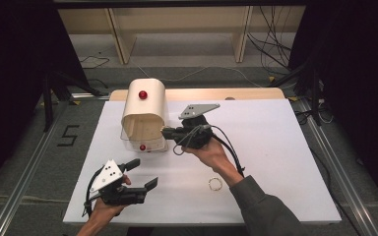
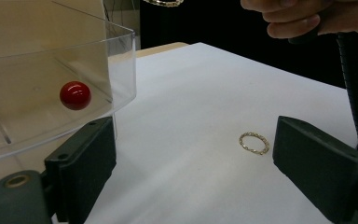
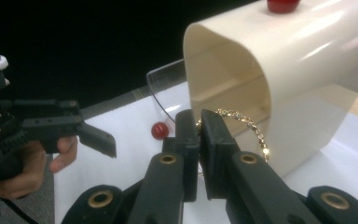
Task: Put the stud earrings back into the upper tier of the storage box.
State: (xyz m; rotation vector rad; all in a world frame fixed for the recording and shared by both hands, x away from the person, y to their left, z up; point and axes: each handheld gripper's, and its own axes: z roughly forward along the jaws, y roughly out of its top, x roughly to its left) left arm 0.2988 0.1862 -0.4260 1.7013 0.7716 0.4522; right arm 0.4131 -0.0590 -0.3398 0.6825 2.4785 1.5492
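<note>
At the box mouth, table centre: R gripper (image 3: 199,122) has its jaws clamped on a gold bracelet (image 3: 247,126), loop hanging off to 3 o'clock of the jaw tips, right in front of the cream box (image 3: 279,74) opening.
Box: cream shell w/ red knob (image 1: 142,94) on top; clear drawer (image 2: 51,84) pulled out toward the person, 2nd red knob (image 2: 75,95) on its front.
Bracelet in hand: not in the drawer yet, held just beside the opening, above the tray, I'd judge.
2nd bracelet (image 1: 215,184): lies loose on the white table (image 1: 285,147), at 5 o'clock from the box, well apart from it, near the R sleeve.
L gripper (image 1: 140,174): jaws wide apart, holds nothing, rests at 7 o'clock of the box, aimed at the drawer front.
Done so far: drawer open, one piece picked up.
Left to do, prob.: drop this piece in, fetch the loose one, push drawer shut.
</note>
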